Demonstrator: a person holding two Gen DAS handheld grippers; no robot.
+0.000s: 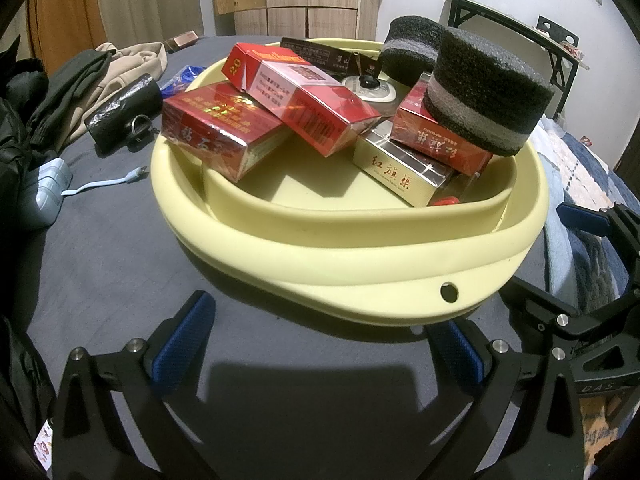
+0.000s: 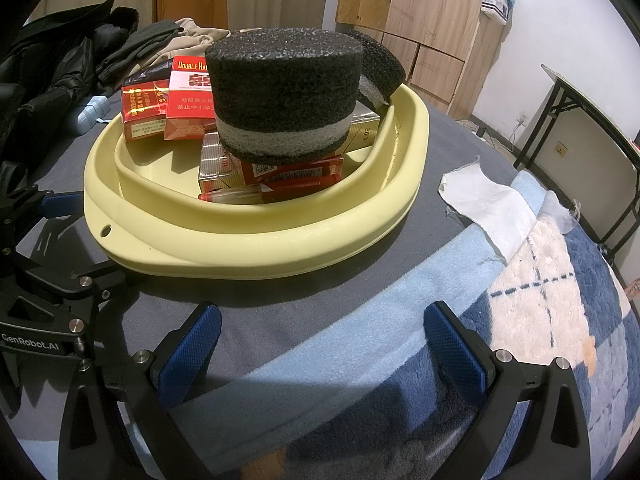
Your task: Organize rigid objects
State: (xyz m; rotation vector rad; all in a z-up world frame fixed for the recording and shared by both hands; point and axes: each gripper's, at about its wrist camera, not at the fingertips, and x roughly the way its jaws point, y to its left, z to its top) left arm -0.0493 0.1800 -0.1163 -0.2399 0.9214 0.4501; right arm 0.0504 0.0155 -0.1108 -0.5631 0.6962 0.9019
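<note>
A pale yellow basin (image 1: 328, 256) (image 2: 256, 236) sits on the grey cover. It holds several red cigarette packs (image 1: 304, 104) (image 2: 188, 100), a gold pack (image 1: 404, 172), two black foam pucks with a grey band (image 1: 484, 88) (image 2: 284, 92), a white round device (image 1: 372, 88) and a red lighter (image 1: 446, 201) (image 2: 228, 196). My left gripper (image 1: 320, 344) is open and empty, just short of the basin's near rim. My right gripper (image 2: 322, 344) is open and empty, a little back from the rim. Each gripper shows at the edge of the other's view.
Dark and beige clothes (image 1: 80, 80) are piled at the left, with a black pouch (image 1: 124, 108) and a light blue charger with cable (image 1: 48, 188). A white cloth (image 2: 488, 204) lies right of the basin on a blue and white blanket (image 2: 540, 300). A black folding table (image 2: 592, 120) stands at the right.
</note>
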